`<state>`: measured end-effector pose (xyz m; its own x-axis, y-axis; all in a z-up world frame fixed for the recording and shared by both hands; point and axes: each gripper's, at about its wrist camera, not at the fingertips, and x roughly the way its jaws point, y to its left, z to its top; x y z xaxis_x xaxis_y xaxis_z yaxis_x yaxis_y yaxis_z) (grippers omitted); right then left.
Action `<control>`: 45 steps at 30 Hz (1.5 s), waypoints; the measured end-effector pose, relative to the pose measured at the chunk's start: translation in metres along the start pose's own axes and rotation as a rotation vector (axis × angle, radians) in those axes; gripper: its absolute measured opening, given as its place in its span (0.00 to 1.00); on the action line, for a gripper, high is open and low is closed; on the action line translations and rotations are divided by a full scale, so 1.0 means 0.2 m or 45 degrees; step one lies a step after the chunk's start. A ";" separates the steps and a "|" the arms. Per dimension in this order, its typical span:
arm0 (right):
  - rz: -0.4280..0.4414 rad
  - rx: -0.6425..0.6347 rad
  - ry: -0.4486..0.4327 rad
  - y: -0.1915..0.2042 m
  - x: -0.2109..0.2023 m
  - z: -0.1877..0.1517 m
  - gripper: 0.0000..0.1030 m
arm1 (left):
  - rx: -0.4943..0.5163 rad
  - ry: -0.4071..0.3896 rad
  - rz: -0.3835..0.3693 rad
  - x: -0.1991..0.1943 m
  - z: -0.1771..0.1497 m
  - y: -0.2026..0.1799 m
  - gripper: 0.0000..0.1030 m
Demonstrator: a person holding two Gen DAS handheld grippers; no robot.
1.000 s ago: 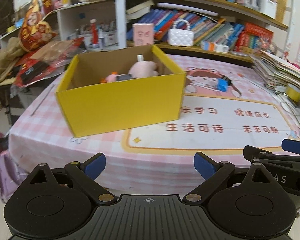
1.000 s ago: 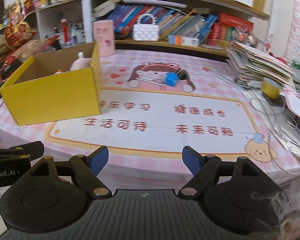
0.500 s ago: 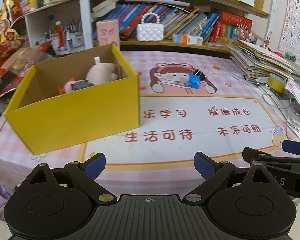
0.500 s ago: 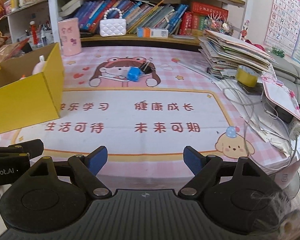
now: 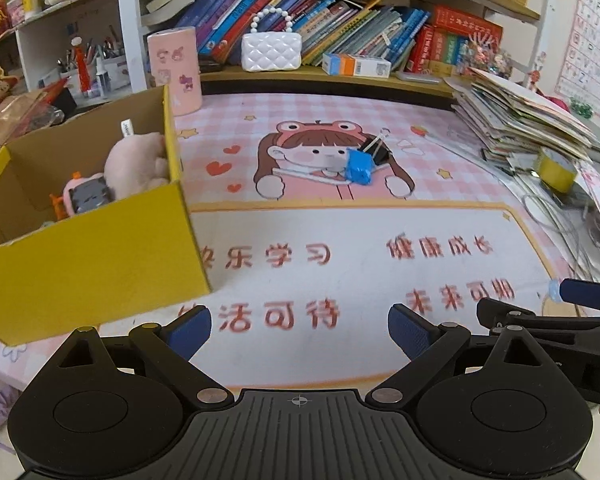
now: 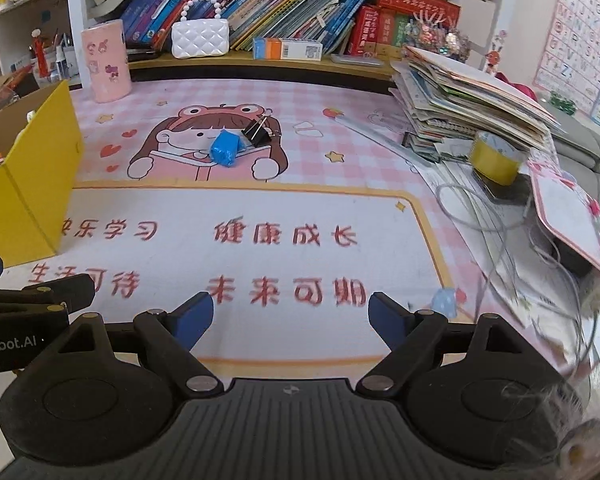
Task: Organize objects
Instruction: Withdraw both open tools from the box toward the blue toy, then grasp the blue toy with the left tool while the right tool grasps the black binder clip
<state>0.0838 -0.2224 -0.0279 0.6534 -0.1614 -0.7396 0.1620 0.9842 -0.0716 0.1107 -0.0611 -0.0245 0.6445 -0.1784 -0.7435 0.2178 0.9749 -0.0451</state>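
Two grippers hang spread and empty at the near edge of a pink printed table mat (image 5: 340,120).
Largest, at the left of the frame, is the yellow cardboard box (image 5: 88,264); only the left wrist view looks into it, showing a pink plush toy (image 5: 136,164) and a small pink gadget (image 5: 86,196), while the right wrist view sees just its outer wall. The right view alone takes in the stack of papers (image 6: 472,100), the yellow tape roll (image 6: 496,158) and loose cables at the right of the frame. The left gripper (image 5: 300,330) and right gripper (image 6: 291,318) both have jaws wide apart with nothing between. Mid-mat, touching each other, lie a blue wrapped object (image 6: 225,148) and a black binder clip (image 6: 257,130), nothing blocking them. "Robot.AI" reads on the tool at the lower left of the right view.
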 end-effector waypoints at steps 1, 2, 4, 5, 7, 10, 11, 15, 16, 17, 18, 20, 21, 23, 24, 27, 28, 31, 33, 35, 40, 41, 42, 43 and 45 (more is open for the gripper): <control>0.011 -0.007 0.000 -0.01 0.02 0.03 0.82 | -0.008 -0.005 0.006 0.01 0.02 -0.01 0.94; 0.020 -0.013 -0.002 -0.03 0.04 0.05 0.81 | -0.015 -0.011 0.014 0.03 0.04 -0.02 0.94; 0.041 -0.026 -0.011 -0.05 0.08 0.10 0.79 | -0.025 -0.027 0.030 0.05 0.08 -0.04 0.94; 0.054 -0.031 -0.023 -0.06 0.10 0.12 0.79 | -0.030 -0.037 0.038 0.06 0.10 -0.05 0.94; 0.077 -0.035 -0.043 -0.08 0.13 0.17 0.78 | -0.038 -0.056 0.054 0.09 0.15 -0.07 0.94; 0.121 -0.041 -0.074 -0.12 0.19 0.24 0.76 | -0.046 -0.077 0.086 0.12 0.21 -0.10 0.94; 0.134 -0.044 -0.081 -0.13 0.21 0.26 0.76 | -0.050 -0.078 0.096 0.14 0.23 -0.11 0.93; 0.192 -0.079 -0.109 -0.15 0.32 0.34 0.73 | -0.073 -0.084 0.131 0.22 0.32 -0.14 0.92; 0.200 -0.091 -0.117 -0.15 0.36 0.36 0.72 | -0.080 -0.081 0.139 0.24 0.34 -0.14 0.91; 0.204 -0.101 -0.122 -0.15 0.38 0.38 0.72 | -0.088 -0.079 0.145 0.27 0.36 -0.15 0.89; 0.210 -0.110 -0.129 -0.15 0.42 0.40 0.72 | -0.098 -0.078 0.150 0.29 0.38 -0.15 0.88; 0.220 -0.117 -0.140 -0.15 0.47 0.45 0.70 | -0.113 -0.080 0.158 0.33 0.42 -0.17 0.86; 0.225 -0.117 -0.142 -0.16 0.50 0.47 0.69 | -0.118 -0.082 0.161 0.35 0.44 -0.18 0.86; 0.236 -0.110 -0.144 -0.18 0.56 0.53 0.67 | -0.122 -0.075 0.171 0.40 0.47 -0.19 0.83; 0.239 -0.107 -0.146 -0.19 0.58 0.55 0.65 | -0.124 -0.071 0.174 0.42 0.49 -0.20 0.83; 0.260 -0.081 -0.148 -0.23 0.66 0.62 0.62 | -0.121 -0.057 0.188 0.49 0.53 -0.22 0.82; 0.273 -0.068 -0.143 -0.24 0.69 0.65 0.60 | -0.120 -0.051 0.191 0.51 0.54 -0.23 0.82; 0.320 -0.031 -0.138 -0.26 0.77 0.72 0.53 | -0.103 -0.029 0.194 0.57 0.56 -0.25 0.81; 0.343 -0.032 -0.149 -0.26 0.83 0.76 0.49 | -0.082 -0.002 0.179 0.61 0.57 -0.27 0.77; 0.387 -0.014 -0.140 -0.26 0.89 0.82 0.46 | -0.055 0.029 0.158 0.66 0.57 -0.29 0.72; 0.508 0.021 -0.065 -0.23 1.05 0.92 0.41 | 0.019 0.042 0.127 0.78 0.60 -0.37 0.70; 0.533 0.023 -0.050 -0.22 1.08 0.94 0.40 | 0.027 0.044 0.126 0.80 0.61 -0.38 0.70; 0.553 0.025 -0.040 -0.21 1.10 0.95 0.39 | 0.031 0.048 0.124 0.83 0.62 -0.39 0.70; 0.566 0.021 -0.028 -0.20 1.13 0.96 0.37 | 0.034 0.051 0.121 0.85 0.63 -0.40 0.70; 0.585 0.014 0.010 -0.18 1.18 0.98 0.34 | 0.044 0.058 0.119 0.90 0.65 -0.42 0.70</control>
<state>0.3765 -0.3097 -0.0685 0.6539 0.2923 -0.6978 -0.1356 0.9527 0.2720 0.3033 -0.1915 -0.0680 0.6297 -0.0800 -0.7727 0.1838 0.9818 0.0481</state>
